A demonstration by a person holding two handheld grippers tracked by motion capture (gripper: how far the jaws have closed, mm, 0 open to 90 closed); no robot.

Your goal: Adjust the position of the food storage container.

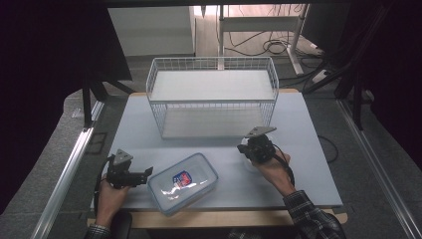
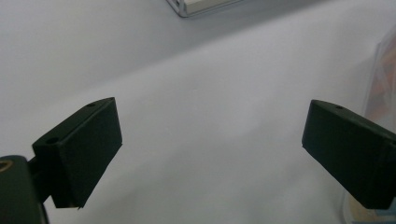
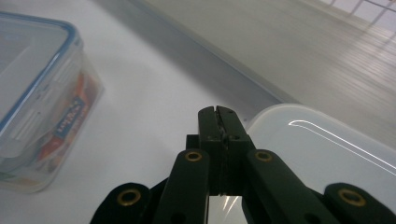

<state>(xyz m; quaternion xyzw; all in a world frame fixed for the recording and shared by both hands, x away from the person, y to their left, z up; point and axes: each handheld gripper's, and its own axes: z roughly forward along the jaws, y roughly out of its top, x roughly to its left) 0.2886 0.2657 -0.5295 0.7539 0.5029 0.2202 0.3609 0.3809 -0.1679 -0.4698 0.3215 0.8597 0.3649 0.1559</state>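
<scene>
My left tongs (image 1: 148, 172) rest at the near left part of the counter (image 1: 298, 124), released, with the jaws spread wide apart and nothing between them; in the left gripper view they stand over bare counter surface. They point to the right, toward the lidded container (image 1: 183, 182), whose left end lies just beside the jaw tips; I cannot tell whether they touch it. The container is a clear rectangular box with a blue-edged lid and a red-and-blue label, lying flat near the front edge of the counter, between my two hands. Its long axis runs diagonally, from near left to far right. In the right gripper view the container (image 3: 42, 98) appears at the left, apart from the jaws. My right tongs (image 3: 219, 122) are clenched, jaws pressed together; at their tips lies a flat translucent lid (image 3: 322, 154), and I cannot tell whether its edge is pinched between them. Behind everything, at the far middle of the counter, stands a white wire basket (image 1: 213, 94), long axis left to right.
</scene>
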